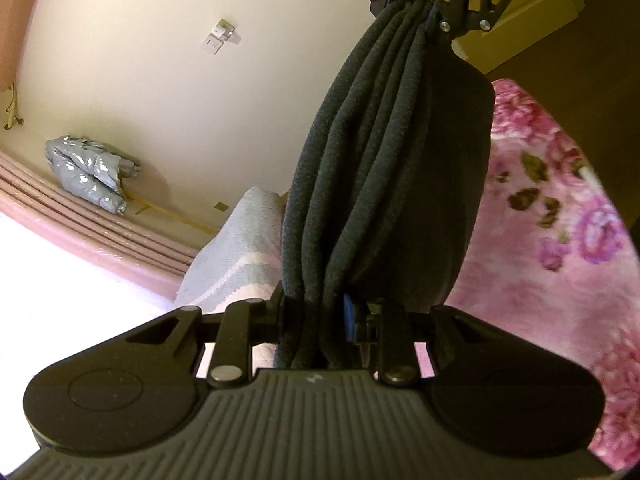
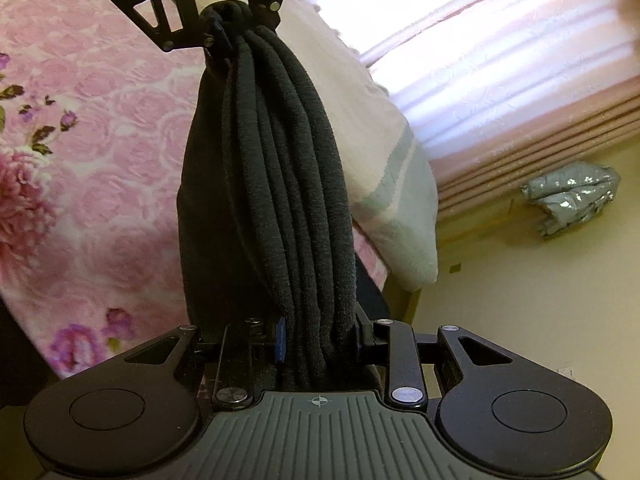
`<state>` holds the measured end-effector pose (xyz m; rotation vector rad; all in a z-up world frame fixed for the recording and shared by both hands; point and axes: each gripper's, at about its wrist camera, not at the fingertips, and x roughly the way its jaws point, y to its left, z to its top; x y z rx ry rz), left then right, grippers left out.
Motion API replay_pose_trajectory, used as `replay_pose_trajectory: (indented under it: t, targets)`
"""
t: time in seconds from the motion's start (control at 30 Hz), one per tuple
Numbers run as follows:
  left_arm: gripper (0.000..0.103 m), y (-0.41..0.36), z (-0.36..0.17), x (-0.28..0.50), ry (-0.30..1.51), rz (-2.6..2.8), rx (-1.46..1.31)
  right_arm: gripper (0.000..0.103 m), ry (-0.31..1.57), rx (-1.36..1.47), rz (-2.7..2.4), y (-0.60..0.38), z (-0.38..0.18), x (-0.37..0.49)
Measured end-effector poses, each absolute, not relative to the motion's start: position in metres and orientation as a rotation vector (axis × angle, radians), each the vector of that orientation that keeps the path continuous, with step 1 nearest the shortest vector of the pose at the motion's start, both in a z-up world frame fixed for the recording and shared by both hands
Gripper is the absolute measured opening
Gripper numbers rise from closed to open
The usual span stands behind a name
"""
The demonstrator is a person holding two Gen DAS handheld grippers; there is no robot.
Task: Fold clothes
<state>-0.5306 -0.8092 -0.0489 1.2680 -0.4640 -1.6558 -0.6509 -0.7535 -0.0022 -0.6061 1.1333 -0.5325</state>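
A dark grey garment [image 1: 384,168] is bunched into thick folds and stretched between my two grippers above the bed. My left gripper [image 1: 320,320] is shut on one end of it, the cloth filling the space between its fingers. The right gripper [image 1: 416,4] shows at the top of the left wrist view, clamped on the far end. In the right wrist view the same garment [image 2: 272,184] runs from my right gripper [image 2: 320,340], shut on it, up to the left gripper [image 2: 224,32]. A slack part hangs below the folds.
A pink floral blanket [image 2: 88,128] covers the bed under the garment. A pale pink and grey striped pillow [image 2: 384,168] lies at the bed's edge. Pink curtains [image 2: 500,92] hang by a bright window. A silver-grey padded bundle [image 2: 572,196] lies on the cream floor.
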Motion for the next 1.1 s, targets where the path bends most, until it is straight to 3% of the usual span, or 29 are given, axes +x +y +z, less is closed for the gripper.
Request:
replay_pose_trajectory:
  t: [0.43,0.57,0.7,0.8,0.87,1.1]
  targets:
    - [0.024,-0.993,-0.038,-0.552,-0.503,-1.455,1.219,0.029,0.959,-0.783,-0.497,-1.001,0.010,-0.659]
    - [0.024,-1.032,-0.090,-0.550,-0.442,-1.430,1.219,0.029,0.903,-0.838,-0.504,-1.055,-0.024,-0.652]
    - [0.025,-1.035,-0.202,-0.556,-0.237,-1.514,1.348,0.029,0.985,-0.751,-0.396,-1.067,-0.119,-0.651]
    - [0.025,-1.022,-0.237,-0.561,-0.208,-1.541,1.386,0.029,1.075,-0.694,-0.289,-1.057,-0.185,-0.655]
    - [0.025,-1.014,-0.260,-0.564,-0.189,-1.558,1.410,0.029,1.072,-0.672,-0.294,-1.050,-0.198,-0.660]
    - [0.024,-1.005,-0.253,-0.557,-0.220,-1.573,1.405,0.030,1.076,-0.631,-0.323,-1.049,-0.186,-0.665]
